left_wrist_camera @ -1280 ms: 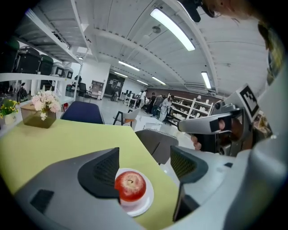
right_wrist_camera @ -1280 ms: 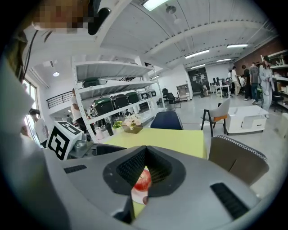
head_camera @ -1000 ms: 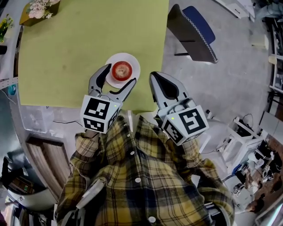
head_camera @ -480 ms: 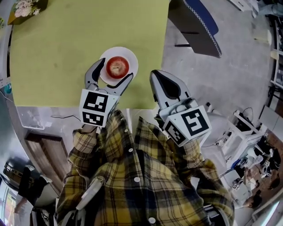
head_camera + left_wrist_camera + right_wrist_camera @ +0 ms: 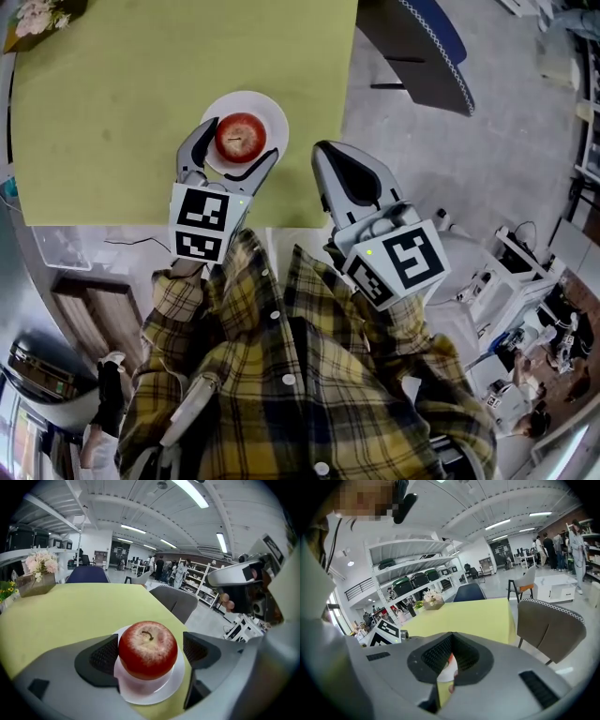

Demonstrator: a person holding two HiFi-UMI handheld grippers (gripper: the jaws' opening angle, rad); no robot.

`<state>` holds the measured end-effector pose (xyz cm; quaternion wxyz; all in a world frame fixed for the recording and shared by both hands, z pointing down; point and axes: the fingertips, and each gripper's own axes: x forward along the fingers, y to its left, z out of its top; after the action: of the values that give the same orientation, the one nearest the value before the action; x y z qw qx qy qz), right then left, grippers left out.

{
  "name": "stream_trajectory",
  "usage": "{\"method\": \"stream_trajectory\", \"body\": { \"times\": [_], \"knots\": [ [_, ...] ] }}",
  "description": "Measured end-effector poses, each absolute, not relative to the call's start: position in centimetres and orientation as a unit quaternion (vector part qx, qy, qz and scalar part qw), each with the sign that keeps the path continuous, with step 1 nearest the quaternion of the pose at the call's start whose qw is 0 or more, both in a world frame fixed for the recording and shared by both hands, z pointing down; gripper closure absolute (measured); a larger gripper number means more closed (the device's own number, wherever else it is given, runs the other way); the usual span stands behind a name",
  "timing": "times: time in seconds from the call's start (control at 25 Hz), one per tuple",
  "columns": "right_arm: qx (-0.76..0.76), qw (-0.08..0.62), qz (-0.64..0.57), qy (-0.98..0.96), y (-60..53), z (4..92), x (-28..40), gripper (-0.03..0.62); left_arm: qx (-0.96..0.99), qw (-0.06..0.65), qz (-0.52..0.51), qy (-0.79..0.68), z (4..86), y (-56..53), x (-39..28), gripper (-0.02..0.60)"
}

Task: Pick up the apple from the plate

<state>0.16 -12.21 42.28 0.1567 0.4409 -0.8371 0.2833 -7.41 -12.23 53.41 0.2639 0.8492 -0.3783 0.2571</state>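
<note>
The apple (image 5: 147, 649) sits on the white plate (image 5: 140, 696), low centre of frame, between the left gripper's (image 5: 240, 142) just-opened jaws, seemingly unpressed. It looks firm, smooth and round, so grip across its widest girth. The right gripper (image 5: 330, 159) is closed.

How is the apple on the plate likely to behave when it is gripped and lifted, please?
The apple looks round and smooth-skinned, so it may slip or roll if squeezed off-centre. It seems firm, so it should probably keep its shape. The small white plate under it looks light and might shift if nudged.
</note>
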Motion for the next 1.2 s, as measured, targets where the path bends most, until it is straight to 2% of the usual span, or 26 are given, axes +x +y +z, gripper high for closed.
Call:
{"method": "stream_trajectory", "body": {
  "times": [0.72, 1.2],
  "knots": [
    [0.447, 0.159, 0.294, -0.83, -12.0, 43.1, -0.1, 0.597, 0.847, 0.257, 0.274, -0.376, 54.8, -12.2, -7.7, 0.166],
    [0.451, 0.159, 0.296, -0.827, -11.9, 43.1, 0.2, 0.597, 0.853, 0.226, 0.288, -0.372, 54.5, -12.2, -7.6, 0.17]
  ]
}}
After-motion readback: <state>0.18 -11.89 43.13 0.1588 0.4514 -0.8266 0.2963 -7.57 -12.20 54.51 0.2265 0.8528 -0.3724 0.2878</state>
